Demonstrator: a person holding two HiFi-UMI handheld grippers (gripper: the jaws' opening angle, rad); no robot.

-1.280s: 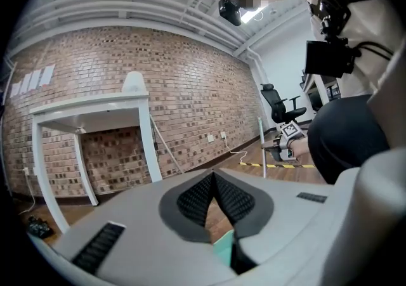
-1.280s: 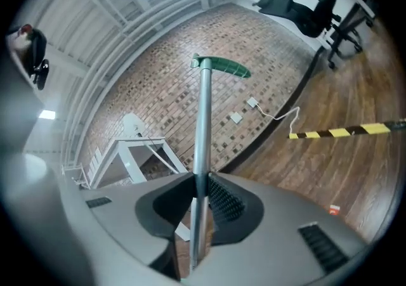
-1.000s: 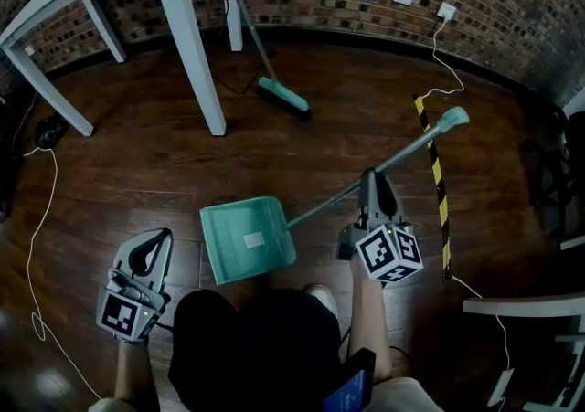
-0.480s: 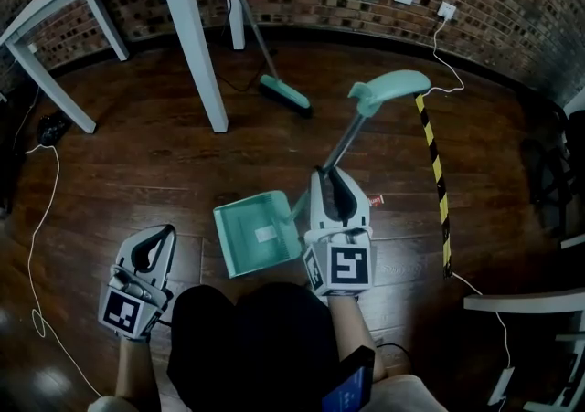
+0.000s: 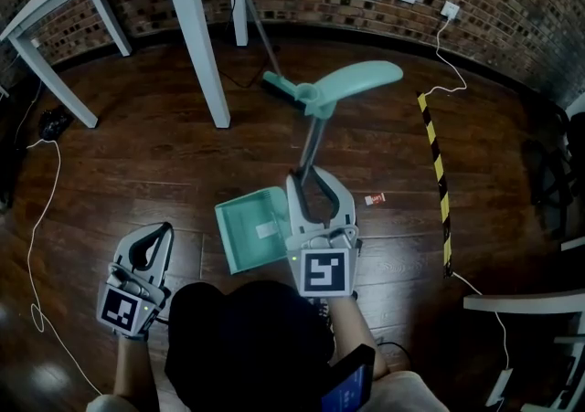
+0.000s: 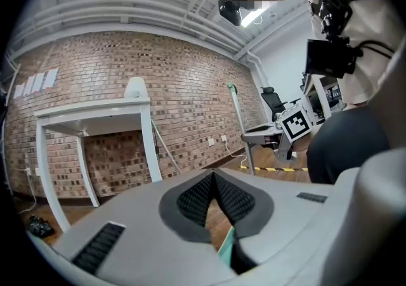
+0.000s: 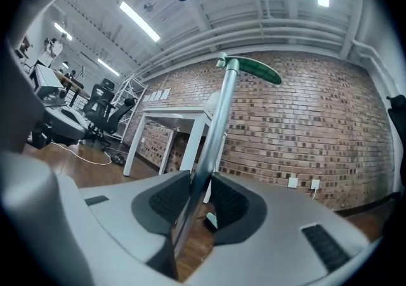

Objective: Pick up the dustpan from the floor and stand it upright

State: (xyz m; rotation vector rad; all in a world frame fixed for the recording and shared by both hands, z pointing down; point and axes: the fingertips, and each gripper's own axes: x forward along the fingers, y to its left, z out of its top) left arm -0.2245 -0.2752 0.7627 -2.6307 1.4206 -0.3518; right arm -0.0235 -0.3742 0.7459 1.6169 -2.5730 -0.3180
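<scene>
The teal dustpan (image 5: 251,227) rests on the wooden floor right in front of me, and its grey pole (image 5: 311,141) rises steeply to the teal handle (image 5: 352,81). My right gripper (image 5: 317,184) is around the lower pole; its jaws are opening and stand loosely on either side of it. In the right gripper view the pole (image 7: 219,113) leans on the left pad, with a gap to the right pad, and the handle (image 7: 254,70) tops it. My left gripper (image 5: 155,238) hangs at lower left, shut and empty (image 6: 212,180).
A broom (image 5: 288,90) leans at the back beside a white table leg (image 5: 196,36). Yellow-black tape (image 5: 437,173) runs along the floor at right, with a small wrapper (image 5: 375,199) near it. A white cable (image 5: 41,218) trails at left. A brick wall closes the back.
My right gripper moved left and rolled, swinging the dustpan's pole from a low slant to nearly upright. Its jaws have spread wider. The left gripper stayed put.
</scene>
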